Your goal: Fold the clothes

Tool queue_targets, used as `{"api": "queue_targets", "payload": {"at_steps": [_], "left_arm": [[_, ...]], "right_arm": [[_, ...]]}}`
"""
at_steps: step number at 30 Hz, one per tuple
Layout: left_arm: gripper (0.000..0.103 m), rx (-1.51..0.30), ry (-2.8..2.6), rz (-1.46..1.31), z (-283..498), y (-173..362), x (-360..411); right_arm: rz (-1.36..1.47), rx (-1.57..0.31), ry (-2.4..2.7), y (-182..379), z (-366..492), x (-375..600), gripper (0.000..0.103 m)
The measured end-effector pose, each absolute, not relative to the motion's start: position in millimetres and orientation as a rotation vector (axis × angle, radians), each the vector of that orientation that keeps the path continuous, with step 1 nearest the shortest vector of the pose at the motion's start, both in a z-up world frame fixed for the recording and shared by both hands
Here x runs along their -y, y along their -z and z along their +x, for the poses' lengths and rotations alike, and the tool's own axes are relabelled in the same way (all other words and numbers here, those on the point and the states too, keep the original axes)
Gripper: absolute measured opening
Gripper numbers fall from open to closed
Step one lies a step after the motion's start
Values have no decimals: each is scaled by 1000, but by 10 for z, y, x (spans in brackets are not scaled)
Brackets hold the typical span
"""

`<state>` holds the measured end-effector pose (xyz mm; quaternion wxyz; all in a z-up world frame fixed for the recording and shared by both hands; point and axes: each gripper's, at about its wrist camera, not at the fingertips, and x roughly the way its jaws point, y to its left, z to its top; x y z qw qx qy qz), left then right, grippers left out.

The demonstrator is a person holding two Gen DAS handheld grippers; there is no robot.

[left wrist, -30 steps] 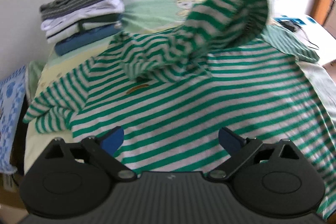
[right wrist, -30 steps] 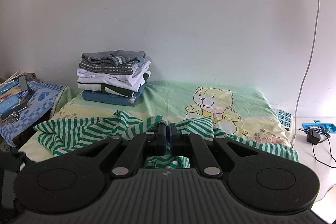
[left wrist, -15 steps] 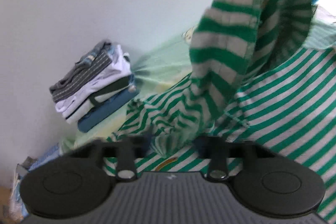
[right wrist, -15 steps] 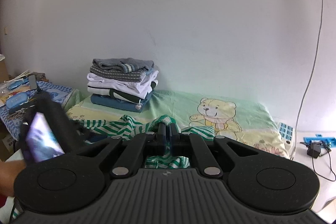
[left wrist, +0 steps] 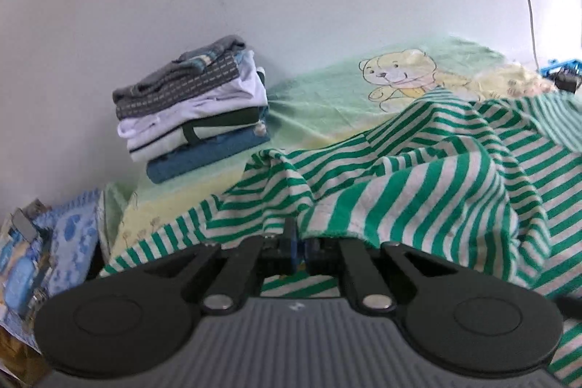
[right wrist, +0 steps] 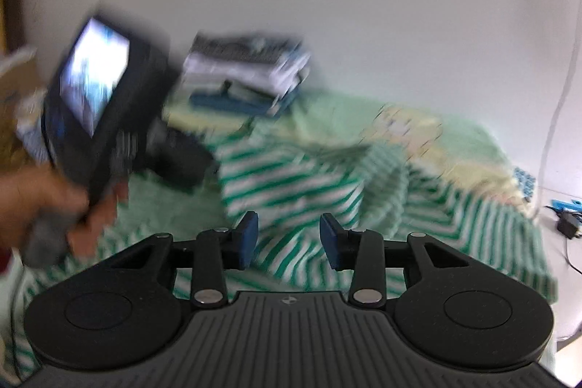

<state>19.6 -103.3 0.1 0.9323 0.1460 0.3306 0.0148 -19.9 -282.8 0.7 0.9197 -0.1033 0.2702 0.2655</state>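
my left jaws (left wrist: 299, 244) are closed on the striped shirt (left wrist: 418, 177); my right jaws (right wrist: 289, 239) have just opened, nothing between them, the shirt lying directly ahead on the bed (left wrist: 320, 97).

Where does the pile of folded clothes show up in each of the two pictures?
Left wrist view: the pile sits left of centre, against the wall, behind the striped shirt.
Right wrist view: the pile, blurred, is left of centre, higher up.
Shared landmark: the bear print, right of the pile in both.
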Motion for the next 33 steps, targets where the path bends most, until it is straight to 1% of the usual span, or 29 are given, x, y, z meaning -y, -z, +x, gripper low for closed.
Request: {"api": "queue_targets", "payload": {"at_steps": [4, 7, 8, 9, 10, 11, 12, 13, 16, 18, 21, 23, 25, 27, 28, 29, 30, 33], "left_arm": [[7, -671, -37, 299, 163, -73, 1029], [7, -671, -38, 298, 146, -100, 1034], [7, -670, -40, 295, 138, -112, 1030], [8, -668, -42, 288, 125, -132, 1010], [9, -665, -46, 283, 113, -149, 991], [10, -660, -54, 284, 99, -161, 972], [10, -656, -61, 286, 77, -172, 952], [12, -653, -61, 285, 54, -181, 935], [14, -652, -36, 274, -28, -198, 897], [17, -649, -13, 281, -107, -181, 905], [27, -624, 14, 322, -255, -118, 987], [42, -588, 30, 375, -336, -72, 1087], [49, -553, 31, 439, -365, -19, 1205], [49, -517, 39, 500, -374, 21, 1321], [54, -499, 45, 524, -368, 35, 1369], [56, -485, 47, 530, -340, 42, 1395], [56, -474, 39, 541, -303, 52, 1423], [44, -475, -5, 554, -135, 37, 1442]], "right_arm": [[-390, -489, -534, 317, -185, 2440, 50], [-540, -461, -499, 556, -92, 2169, 49], [-579, -450, -478, 610, -64, 2119, 46], [-611, -440, -456, 653, -39, 2086, 38], [-613, -434, -439, 661, -12, 2091, 21], [-576, -432, -427, 622, 14, 2140, 13], [-525, -428, -418, 563, 22, 2208, 9], [-474, -417, -407, 487, 25, 2287, 8], [-348, -371, -386, 207, 10, 2514, 7], [-261, -334, -385, -17, -28, 2661, 7], [-180, -273, -400, -311, -88, 2817, 7], [-177, -245, -411, -432, -173, 2860, 7], [-172, -236, -420, -474, -198, 2902, 7], [-162, -235, -431, -506, -197, 2919, 7], [-153, -240, -437, -524, -171, 2894, 7], [-141, -240, -440, -530, -119, 2879, 7], [-123, -237, -440, -541, -100, 2902, 7], [-78, -223, -441, -605, -101, 2989, 7]]}}
